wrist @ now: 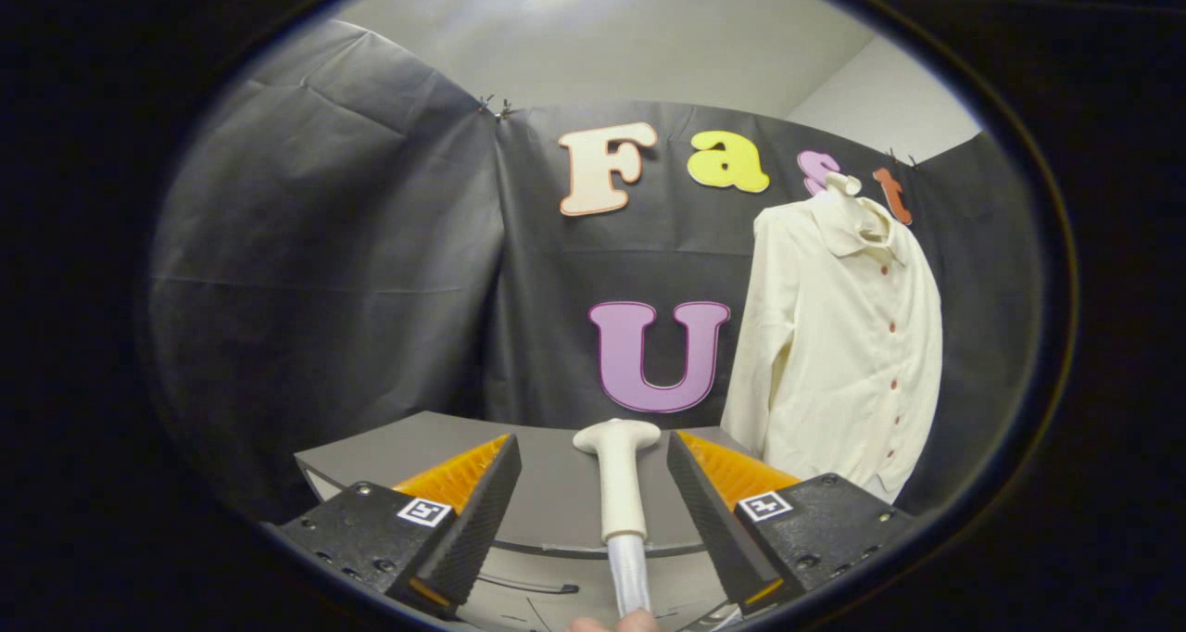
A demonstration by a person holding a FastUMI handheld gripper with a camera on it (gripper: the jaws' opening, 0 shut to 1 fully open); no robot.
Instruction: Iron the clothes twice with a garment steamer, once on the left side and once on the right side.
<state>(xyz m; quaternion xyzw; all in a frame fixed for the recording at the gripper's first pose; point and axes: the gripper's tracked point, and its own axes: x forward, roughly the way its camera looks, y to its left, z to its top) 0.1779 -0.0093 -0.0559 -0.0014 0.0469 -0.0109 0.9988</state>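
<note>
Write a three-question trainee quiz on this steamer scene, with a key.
1. True or false: the tool is shut on the steamer handle.
2. Where does the cream shirt hang? A) beyond the fingers, to the right B) flat on the table C) between the fingers
3. Fill in: a hose leaves the handle's ____ end, close to a fingertip.

Key: 1 false, the fingers stand apart on either side of it, not touching; 2 A; 3 near (lower).

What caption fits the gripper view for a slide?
Open gripper with the steamer head between its fingers, untouched; cream shirt hanging beyond, to the right.
</note>
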